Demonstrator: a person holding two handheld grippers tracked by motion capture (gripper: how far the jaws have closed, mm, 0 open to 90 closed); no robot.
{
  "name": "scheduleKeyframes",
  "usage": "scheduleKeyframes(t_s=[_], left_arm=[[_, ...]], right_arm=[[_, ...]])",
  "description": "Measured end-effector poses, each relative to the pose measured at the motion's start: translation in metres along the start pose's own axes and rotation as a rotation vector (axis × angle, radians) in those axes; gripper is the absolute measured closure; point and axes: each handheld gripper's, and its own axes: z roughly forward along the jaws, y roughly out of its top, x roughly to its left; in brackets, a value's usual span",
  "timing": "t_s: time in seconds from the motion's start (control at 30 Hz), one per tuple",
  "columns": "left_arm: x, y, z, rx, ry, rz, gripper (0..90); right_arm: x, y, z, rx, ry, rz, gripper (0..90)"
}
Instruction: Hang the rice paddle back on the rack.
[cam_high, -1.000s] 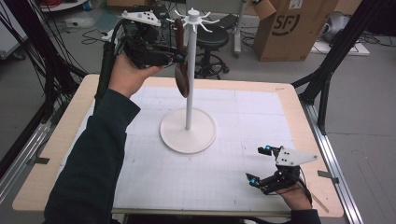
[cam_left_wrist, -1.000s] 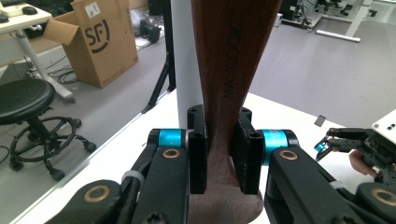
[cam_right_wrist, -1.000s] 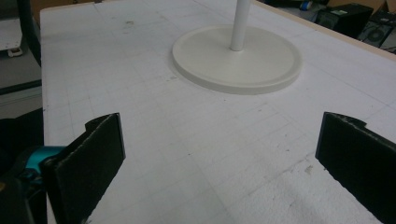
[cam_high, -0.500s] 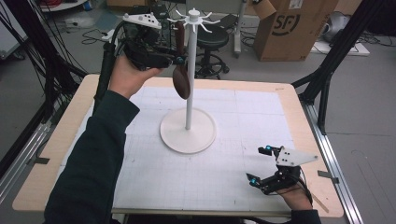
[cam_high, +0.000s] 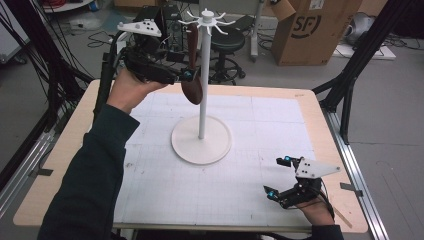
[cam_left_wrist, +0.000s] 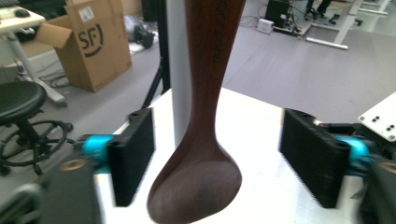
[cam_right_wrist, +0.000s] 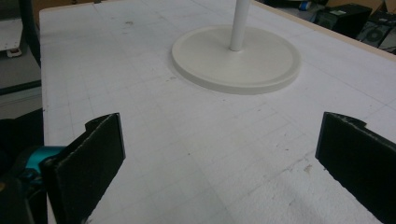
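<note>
The wooden spoon (cam_high: 192, 75) hangs from one of the hooks at the top of the white stand (cam_high: 202, 85). Its handle goes up to the hook and its round bowl hangs low, close beside the white pole. It hangs straight down in the air, well above the table (cam_high: 310, 107).

The job looks like hanging the spoon on the stand, and I think that step is as good as done. The left gripper (cam_high: 187, 75) is at the spoon, and its jaws have just been opening. In the left gripper view the spoon (cam_left_wrist: 201, 140) is between the two black pads (cam_left_wrist: 133, 154), but there is a gap on each side, so nothing is squeezing it. The spoon seems to hang by itself now.

Next, I think the left gripper should pull back slowly, straight away from the pole. It must keep its jaws wide, so no pad bumps the bowl. A bump could make the spoon swing or slip off the hook.

The right gripper (cam_high: 280, 175) rests low on the table near the front right corner, well apart from the stand. Its jaws stand wide apart with nothing between them. In the right gripper view the round base (cam_right_wrist: 236, 58) of the stand sits further off on the white mat (cam_right_wrist: 140, 93).
</note>
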Motion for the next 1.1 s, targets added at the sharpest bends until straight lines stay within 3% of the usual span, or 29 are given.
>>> scheduleKeyframes(t_s=[0.03, 0.17, 0.33, 0.43, 0.6, 0.87, 1.1], left_arm=[[0.0, -0.002, -0.004, -0.028, -0.015, -0.012, 22.4], [-0.001, -0.006, -0.013, -0.051, -0.023, 0.002, 15.5], [-0.006, -0.012, -0.019, -0.04, -0.029, 0.012, 1.6], [-0.011, -0.017, -0.023, -0.009, -0.032, 0.033, 1.6], [-0.017, -0.028, -0.033, -0.024, -0.055, 0.034, 1.6], [-0.025, -0.05, -0.045, 0.021, -0.064, 0.044, 1.7], [-0.031, -0.073, -0.054, 0.053, -0.043, 0.053, 1.7]], right_arm=[[0.0, 0.0, 0.0, 0.001, 0.001, 0.002, 0.5], [0.0, 0.0, 0.001, 0.003, 0.002, 0.0, 0.5], [0.0, -0.001, 0.002, 0.005, 0.002, -0.002, 0.5], [0.0, -0.001, 0.002, 0.006, 0.004, 0.0, 0.5], [0.0, -0.001, 0.003, 0.006, 0.006, 0.002, 0.5], [0.0, -0.001, 0.003, 0.006, 0.003, 0.006, 0.5], [0.0, 0.0, 0.004, 0.004, 0.01, 0.004, 0.5]])
